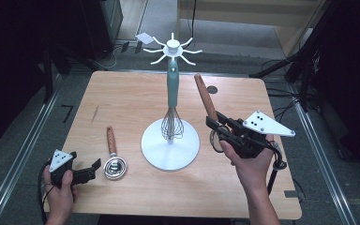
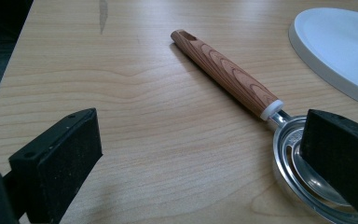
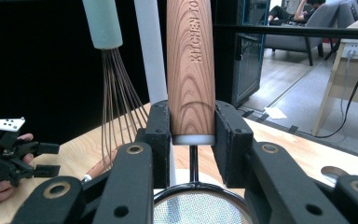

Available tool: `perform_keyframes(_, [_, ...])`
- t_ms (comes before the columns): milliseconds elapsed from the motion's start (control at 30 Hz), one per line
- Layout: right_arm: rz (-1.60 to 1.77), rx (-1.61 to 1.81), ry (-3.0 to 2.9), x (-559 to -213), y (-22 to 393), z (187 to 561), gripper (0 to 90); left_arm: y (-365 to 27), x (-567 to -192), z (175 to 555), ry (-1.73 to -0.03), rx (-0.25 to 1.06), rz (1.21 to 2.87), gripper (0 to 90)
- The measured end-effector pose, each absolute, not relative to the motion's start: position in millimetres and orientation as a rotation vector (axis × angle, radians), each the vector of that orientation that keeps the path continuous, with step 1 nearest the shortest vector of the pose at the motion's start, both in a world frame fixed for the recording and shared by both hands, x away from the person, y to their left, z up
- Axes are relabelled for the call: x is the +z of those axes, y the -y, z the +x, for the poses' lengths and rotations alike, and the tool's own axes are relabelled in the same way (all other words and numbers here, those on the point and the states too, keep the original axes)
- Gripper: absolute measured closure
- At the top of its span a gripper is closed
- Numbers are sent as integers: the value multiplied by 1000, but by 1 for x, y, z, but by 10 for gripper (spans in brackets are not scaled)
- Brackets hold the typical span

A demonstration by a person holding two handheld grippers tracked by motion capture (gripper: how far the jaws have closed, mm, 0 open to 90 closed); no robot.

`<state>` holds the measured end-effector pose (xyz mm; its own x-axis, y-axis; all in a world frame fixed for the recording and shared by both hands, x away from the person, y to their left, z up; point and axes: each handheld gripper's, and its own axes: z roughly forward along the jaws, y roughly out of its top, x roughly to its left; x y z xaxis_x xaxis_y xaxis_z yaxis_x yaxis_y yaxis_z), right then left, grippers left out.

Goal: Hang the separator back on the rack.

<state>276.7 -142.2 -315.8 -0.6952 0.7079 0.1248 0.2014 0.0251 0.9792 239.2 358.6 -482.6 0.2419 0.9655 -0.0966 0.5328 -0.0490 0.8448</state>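
The right hand-held gripper (image 1: 217, 125) is clamped on the wooden handle of a mesh strainer (image 3: 190, 70) — the handle tilts up and away, just right of the white utensil stand (image 1: 170, 146), with the strainer's bowl down at the jaws. A whisk with a teal handle (image 1: 172, 105) hangs on the stand's pole. Left of the stand's base, a wooden-handled steel strainer (image 1: 113, 159) lies flat on the table (image 1: 131, 98). The left hand-held gripper (image 1: 93, 168) rests beside it with jaws spread wide — one pad overlaps its bowl, gripping nothing.
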Motion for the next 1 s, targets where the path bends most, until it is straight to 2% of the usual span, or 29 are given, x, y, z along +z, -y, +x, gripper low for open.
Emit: perform_keyframes(1000, [885,1750,-1841,-299,136,276,710,-360,-482,240,-1400,653,1693,0])
